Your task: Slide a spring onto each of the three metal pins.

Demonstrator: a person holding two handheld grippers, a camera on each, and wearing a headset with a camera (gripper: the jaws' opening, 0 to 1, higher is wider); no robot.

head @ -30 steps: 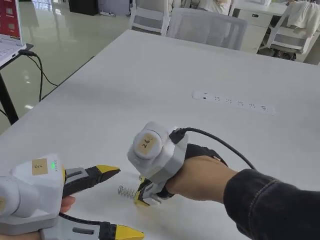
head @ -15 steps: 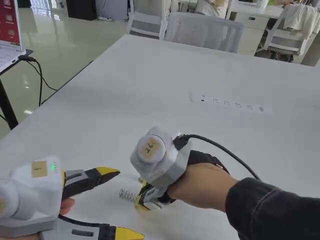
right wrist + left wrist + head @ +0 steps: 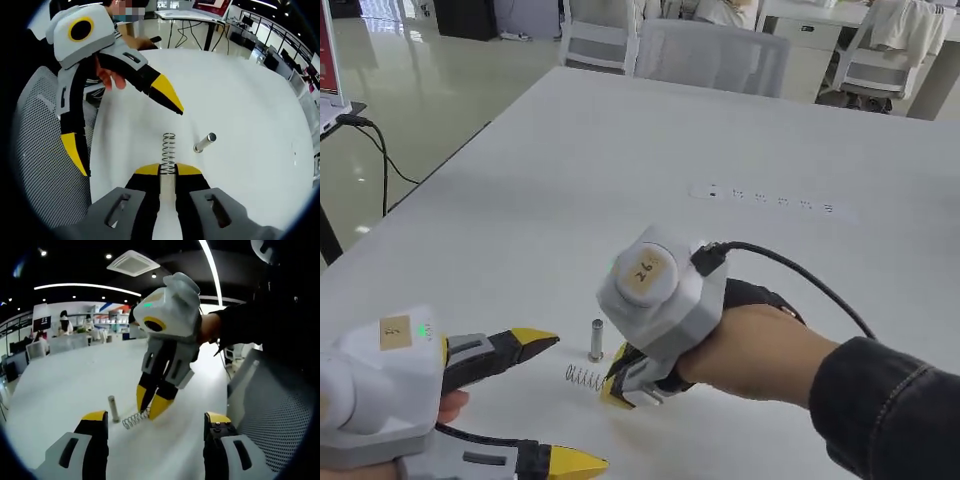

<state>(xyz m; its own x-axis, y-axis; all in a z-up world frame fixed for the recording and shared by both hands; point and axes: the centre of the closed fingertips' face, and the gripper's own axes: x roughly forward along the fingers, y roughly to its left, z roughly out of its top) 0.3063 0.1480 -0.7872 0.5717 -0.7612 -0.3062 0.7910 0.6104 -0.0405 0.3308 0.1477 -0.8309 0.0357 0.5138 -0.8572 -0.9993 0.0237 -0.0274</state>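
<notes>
Right gripper view, right gripper [image 3: 168, 170] jaws clamped on spring [image 3: 168, 147], pin [image 3: 204, 143] beside, left gripper [image 3: 132, 142] jaws wide apart.

We read this as an open-plan office. There's a long white table [image 3: 570, 170] with a built-in socket strip [image 3: 770, 201], grey mesh chairs [image 3: 710, 55] at its far end, and a glossy pale floor [image 3: 430, 80]. The left gripper view gives a ceiling air-con cassette [image 3: 132, 263], strip lights [image 3: 87, 287] and people [image 3: 64, 324] in the background. The right gripper view adds another desk [image 3: 192, 15].
</notes>
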